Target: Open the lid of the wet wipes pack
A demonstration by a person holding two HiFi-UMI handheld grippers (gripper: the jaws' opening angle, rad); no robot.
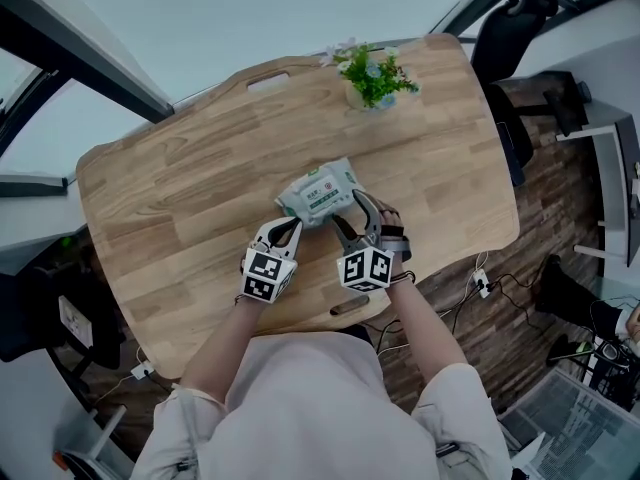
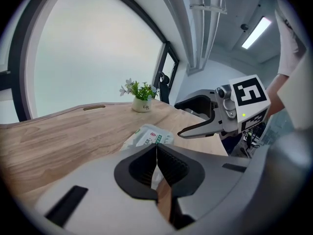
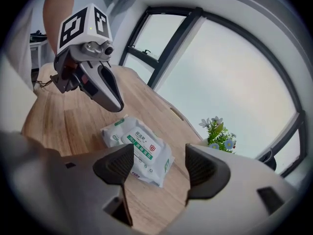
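1. At the left, the left gripper is held low over the wooden table. Its tip points to the near left edge of the wet wipes pack. In the left gripper view its two fingers are pressed together at the tips and nothing is caught between them. We cannot tell if the tip touches the pack or is only just beside it.
2. In the middle, the wet wipes pack lies flat on the table, near the edge at the person's side, between the two grippers and a little beyond them. It is white with green print, and its label side is up. The lid on the top face lies flat, so it is not yet opened.
3. To the right of the pack, the right gripper is held by a hand. Its fingers stand wide apart, and the gap between them holds nothing. In the right gripper view the pack lies just beyond the two pads, partly behind the left pad. In the head view one finger is at the near edge of the pack and the other at its right side. We cannot say that they touch it.
4. More to the right and at the far edge of the table, a small potted plant with green leaves and pale flowers stands upright, well apart from the pack.
5. At the far right, beside the table, we see a dark chair on the floor.
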